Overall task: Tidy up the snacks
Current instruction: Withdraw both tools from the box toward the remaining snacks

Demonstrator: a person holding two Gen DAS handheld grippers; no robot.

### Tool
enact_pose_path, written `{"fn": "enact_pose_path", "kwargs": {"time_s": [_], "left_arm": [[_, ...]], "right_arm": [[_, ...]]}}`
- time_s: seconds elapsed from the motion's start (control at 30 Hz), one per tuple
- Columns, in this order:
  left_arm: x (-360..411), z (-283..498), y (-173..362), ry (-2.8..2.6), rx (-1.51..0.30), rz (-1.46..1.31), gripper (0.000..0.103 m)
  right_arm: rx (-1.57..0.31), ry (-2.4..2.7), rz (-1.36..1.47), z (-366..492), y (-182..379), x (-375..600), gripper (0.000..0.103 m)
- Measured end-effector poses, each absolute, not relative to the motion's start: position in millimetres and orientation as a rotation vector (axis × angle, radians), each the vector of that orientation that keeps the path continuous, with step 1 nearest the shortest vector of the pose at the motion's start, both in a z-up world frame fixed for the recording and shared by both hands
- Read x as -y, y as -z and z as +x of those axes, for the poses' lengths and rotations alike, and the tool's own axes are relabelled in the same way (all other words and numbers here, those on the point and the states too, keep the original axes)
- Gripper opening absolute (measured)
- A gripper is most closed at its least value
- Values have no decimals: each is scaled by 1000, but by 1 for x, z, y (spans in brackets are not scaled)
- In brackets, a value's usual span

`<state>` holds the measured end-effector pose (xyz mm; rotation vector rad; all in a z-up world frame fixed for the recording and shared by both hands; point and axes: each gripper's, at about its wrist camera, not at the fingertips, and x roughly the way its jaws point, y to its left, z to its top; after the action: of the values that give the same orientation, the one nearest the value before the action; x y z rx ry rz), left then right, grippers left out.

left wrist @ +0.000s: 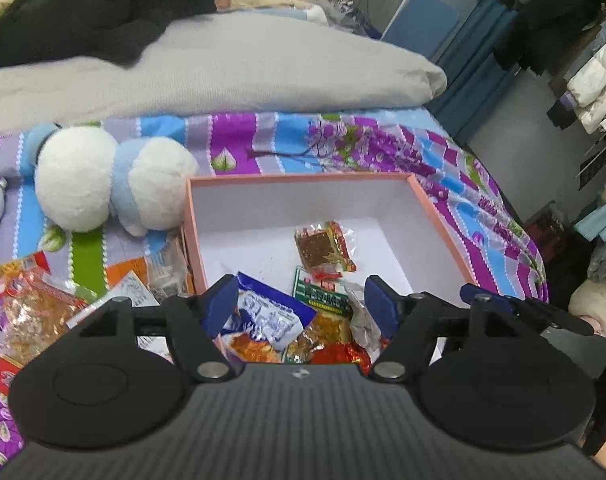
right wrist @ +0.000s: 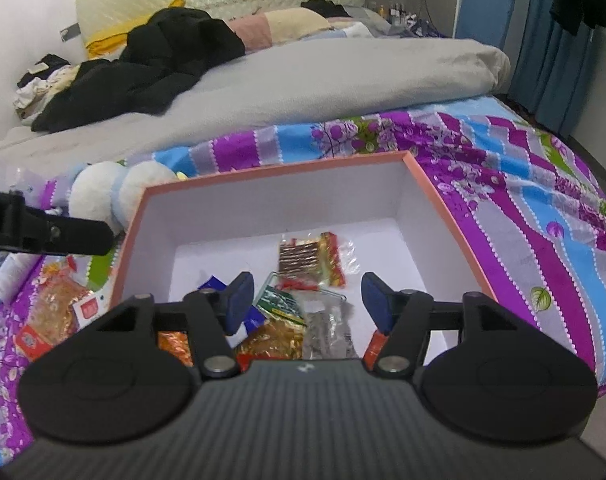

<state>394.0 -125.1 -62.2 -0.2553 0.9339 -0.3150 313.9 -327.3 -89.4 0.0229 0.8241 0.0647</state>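
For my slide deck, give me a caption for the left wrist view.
Open left gripper poised over snack packets in a pink box on a floral bedsheet.

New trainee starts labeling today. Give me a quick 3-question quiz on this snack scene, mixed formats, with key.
1. True or false: the pink box already has snack packets in it.
2. Multiple choice: what lies on the bedsheet just left of the box? A) a book B) a white and blue plush toy C) a shoe
3. Fill in: both the left gripper and the right gripper have their jaws ____, holding nothing.

Key
1. True: several lie inside, among them a brown packet and a blue and white packet.
2. B
3. open
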Motion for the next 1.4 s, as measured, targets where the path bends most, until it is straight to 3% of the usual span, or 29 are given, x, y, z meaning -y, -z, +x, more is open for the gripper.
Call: {"fn": "enact_pose_path", "kwargs": {"time_s": [0.33,0.6,1.4], "left_arm": [[103,368,11,303,-798,-179,74],[65,335,-2,279,-697,-173,74],[-45,186,42,104,-523,-238,74]], "right_arm": [[-688,-94,39,299,39,316,62],[-617,-130,28,278,29,291,62],[-542,-277,8,186,63,195,62]]}}
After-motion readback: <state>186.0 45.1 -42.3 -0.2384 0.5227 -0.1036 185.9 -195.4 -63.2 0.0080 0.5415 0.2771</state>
